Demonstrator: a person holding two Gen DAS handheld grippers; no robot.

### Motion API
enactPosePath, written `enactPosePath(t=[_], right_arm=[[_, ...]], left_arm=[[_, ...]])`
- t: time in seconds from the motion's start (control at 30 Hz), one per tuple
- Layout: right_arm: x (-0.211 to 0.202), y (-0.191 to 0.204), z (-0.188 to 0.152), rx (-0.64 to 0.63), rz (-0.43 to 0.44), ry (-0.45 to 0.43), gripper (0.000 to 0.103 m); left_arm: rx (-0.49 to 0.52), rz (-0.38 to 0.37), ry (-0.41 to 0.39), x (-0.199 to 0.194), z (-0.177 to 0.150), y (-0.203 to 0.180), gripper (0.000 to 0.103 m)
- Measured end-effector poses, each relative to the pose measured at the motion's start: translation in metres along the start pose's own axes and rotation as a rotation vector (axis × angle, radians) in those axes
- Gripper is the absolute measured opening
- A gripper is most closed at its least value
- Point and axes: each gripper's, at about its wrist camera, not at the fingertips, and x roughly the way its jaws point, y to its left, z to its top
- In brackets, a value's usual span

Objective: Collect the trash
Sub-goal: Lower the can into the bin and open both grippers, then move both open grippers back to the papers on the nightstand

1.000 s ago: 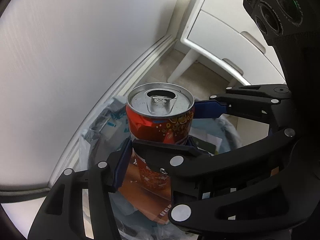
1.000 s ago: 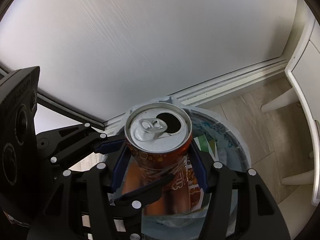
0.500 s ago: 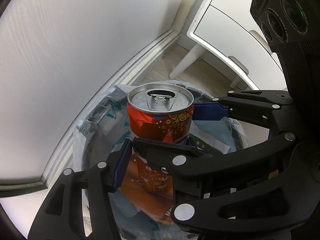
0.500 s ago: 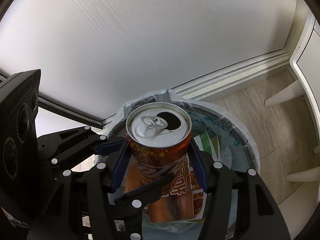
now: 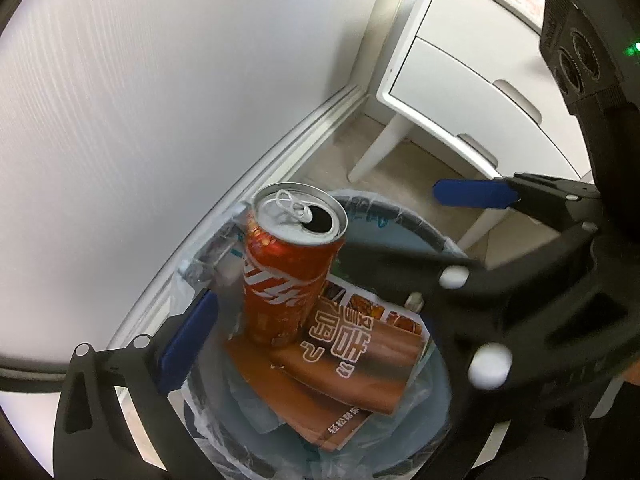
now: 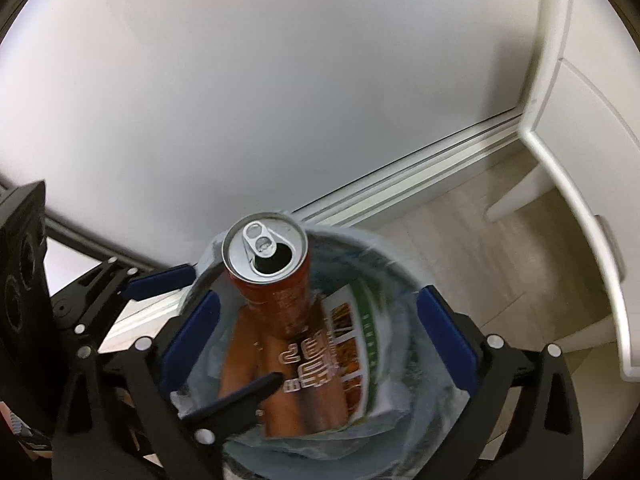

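Observation:
An opened red soda can (image 5: 290,264) stands tilted inside the round trash bin (image 5: 404,216), resting on a folded brown leaflet (image 5: 352,360). It also shows in the right wrist view (image 6: 272,268), in the bin (image 6: 400,276), on the leaflet (image 6: 320,364). My left gripper (image 5: 324,280) is open over the bin, with the can free between its blue pads (image 5: 188,340). My right gripper (image 6: 320,332) is open above the bin, with its pads (image 6: 448,344) clear of the can.
The bin has a clear plastic liner (image 5: 192,276) and stands by a white wall and baseboard (image 5: 280,148). A white drawer cabinet (image 5: 472,80) on legs stands to the right on pale wood floor (image 6: 500,264).
Both grippers have opened and let go of the can. The can has dropped into the bin and now leans on the leaflet.

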Motion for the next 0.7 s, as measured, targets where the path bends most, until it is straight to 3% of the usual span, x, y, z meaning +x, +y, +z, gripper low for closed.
enactPosePath(t=[0.4,0.7], right_arm=[[-0.083,-0.024,0.009,0.096,-0.058,-0.19,0.096],[-0.161,-0.029,0.008,0.07,-0.1,-0.323,0.096]], left_arm=[[-0.007,-0.006,-0.113,-0.053,0.008,-0.015,0.097],[-0.019,0.014,-0.21,-0.102,0.02,-0.033,0.097]])
